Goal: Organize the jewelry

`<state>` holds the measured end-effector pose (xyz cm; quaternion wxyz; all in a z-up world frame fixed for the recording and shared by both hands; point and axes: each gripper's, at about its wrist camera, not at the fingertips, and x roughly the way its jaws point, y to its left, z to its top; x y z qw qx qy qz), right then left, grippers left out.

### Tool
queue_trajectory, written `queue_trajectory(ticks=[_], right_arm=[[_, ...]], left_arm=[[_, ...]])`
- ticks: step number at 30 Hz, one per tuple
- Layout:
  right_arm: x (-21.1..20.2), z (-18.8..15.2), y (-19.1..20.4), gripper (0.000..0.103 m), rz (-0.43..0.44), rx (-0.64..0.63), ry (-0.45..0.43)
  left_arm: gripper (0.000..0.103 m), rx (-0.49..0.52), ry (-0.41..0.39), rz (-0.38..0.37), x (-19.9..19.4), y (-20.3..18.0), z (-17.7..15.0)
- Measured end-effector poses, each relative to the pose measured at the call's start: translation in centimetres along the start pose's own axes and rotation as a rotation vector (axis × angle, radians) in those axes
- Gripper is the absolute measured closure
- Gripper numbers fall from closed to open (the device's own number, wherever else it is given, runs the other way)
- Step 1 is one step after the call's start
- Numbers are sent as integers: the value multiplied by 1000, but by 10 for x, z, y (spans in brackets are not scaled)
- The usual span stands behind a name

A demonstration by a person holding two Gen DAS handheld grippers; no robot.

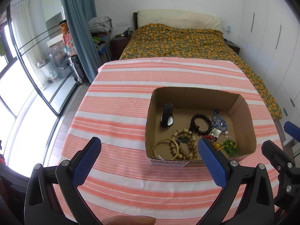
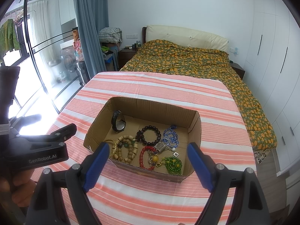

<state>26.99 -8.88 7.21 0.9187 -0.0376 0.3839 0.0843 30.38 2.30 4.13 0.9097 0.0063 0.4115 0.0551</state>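
Note:
An open cardboard box sits on the striped table. It holds a black watch, a dark bead bracelet, tan wooden beads, a gold bangle, blue beads, red beads and green beads. My left gripper is open and empty, in front of the box's left side. My right gripper is open and empty, in front of the box's near edge.
The table has a pink and white striped cloth. A bed with an orange-flowered cover stands behind it. A glass door and grey curtain are at the left, white wardrobes at the right.

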Motion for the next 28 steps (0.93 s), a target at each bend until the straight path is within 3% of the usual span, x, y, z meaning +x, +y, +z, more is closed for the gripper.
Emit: queue_trajectory(ticks=[28], right_arm=[[2,-1,-4,16,-5,5,8]], left_arm=[[1,4,-15,-15,-1,4,-5]])
